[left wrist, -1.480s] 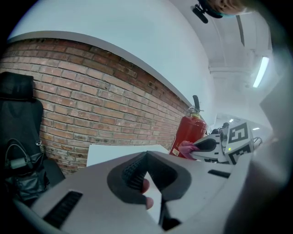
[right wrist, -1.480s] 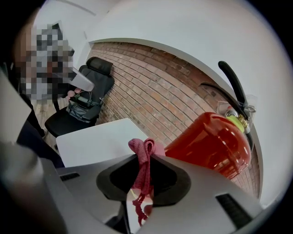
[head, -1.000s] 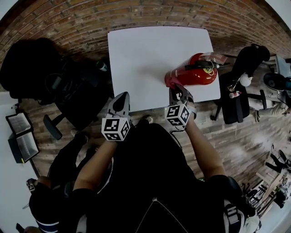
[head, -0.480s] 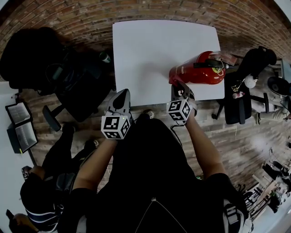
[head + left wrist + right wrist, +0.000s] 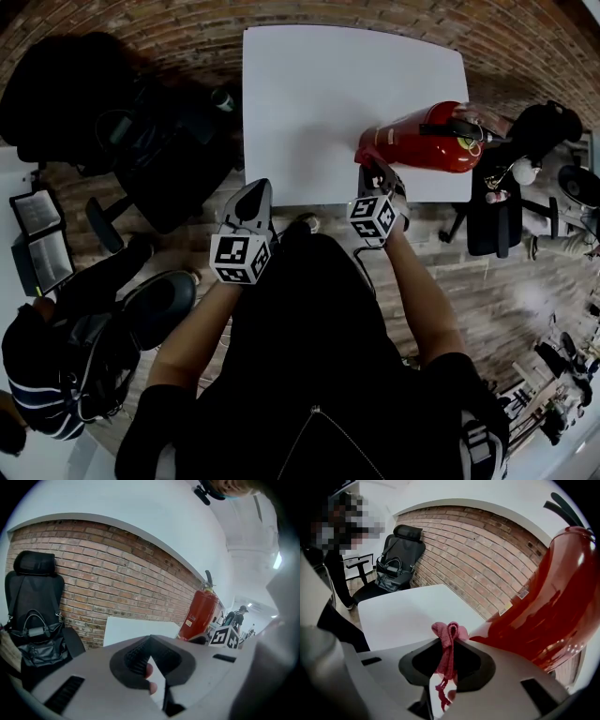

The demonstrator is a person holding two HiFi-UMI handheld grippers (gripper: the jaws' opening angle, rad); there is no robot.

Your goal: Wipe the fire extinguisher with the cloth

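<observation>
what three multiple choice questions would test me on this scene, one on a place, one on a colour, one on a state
1. Where does the fire extinguisher stand?
A) on the floor
B) on the white table
C) on a chair

2. What colour is the cloth?
A) blue
B) pink
C) white

3. How is the right gripper?
A) open and empty
B) shut on the extinguisher's handle
C) shut on the cloth

Answers: 1 B, its base rests on the table; 2 B, pink folds show in the right gripper view; 3 C, the cloth is pinched between its tips.
</observation>
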